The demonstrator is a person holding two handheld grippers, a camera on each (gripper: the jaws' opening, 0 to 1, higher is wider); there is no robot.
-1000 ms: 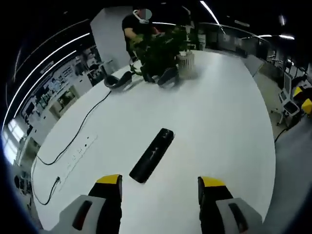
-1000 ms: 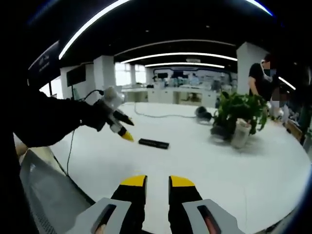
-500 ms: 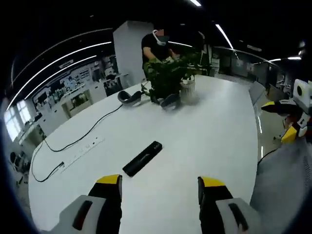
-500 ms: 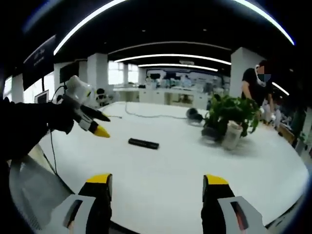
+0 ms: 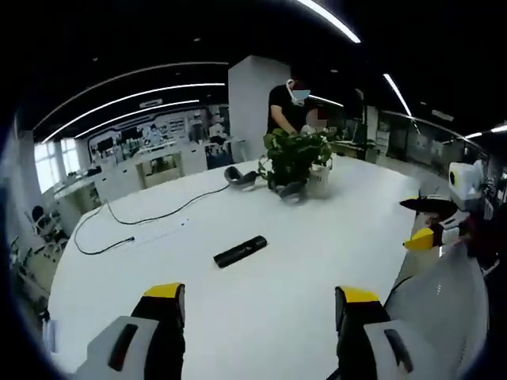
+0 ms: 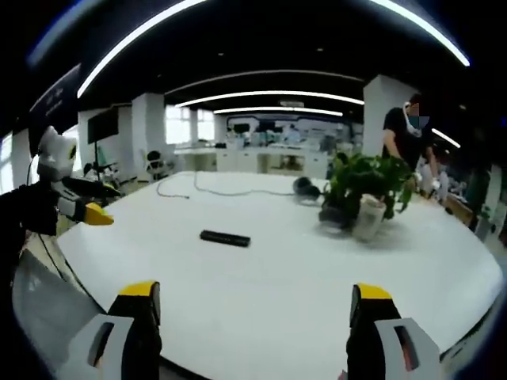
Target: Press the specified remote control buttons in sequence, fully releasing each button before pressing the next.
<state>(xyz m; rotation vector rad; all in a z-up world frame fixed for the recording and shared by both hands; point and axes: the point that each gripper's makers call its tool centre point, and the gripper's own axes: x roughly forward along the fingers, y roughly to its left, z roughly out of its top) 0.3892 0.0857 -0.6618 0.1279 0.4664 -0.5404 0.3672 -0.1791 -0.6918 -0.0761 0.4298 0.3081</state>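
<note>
Both grippers held spread and empty, well back from the remote control.

The left gripper [image 5: 257,301] and right gripper [image 6: 253,305] are shown with jaws wide apart; the slim black bar-shaped remote control [image 5: 240,251] [image 6: 225,237] lies ahead of each on the round white table [image 5: 317,237], untouched. No press is judged under way; the sequence remains to be done.

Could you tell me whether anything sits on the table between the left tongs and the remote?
Nothing visible does: bare white table lies between the open left tongs and the slim black remote control. The potted green plant stands well beyond it.
</note>
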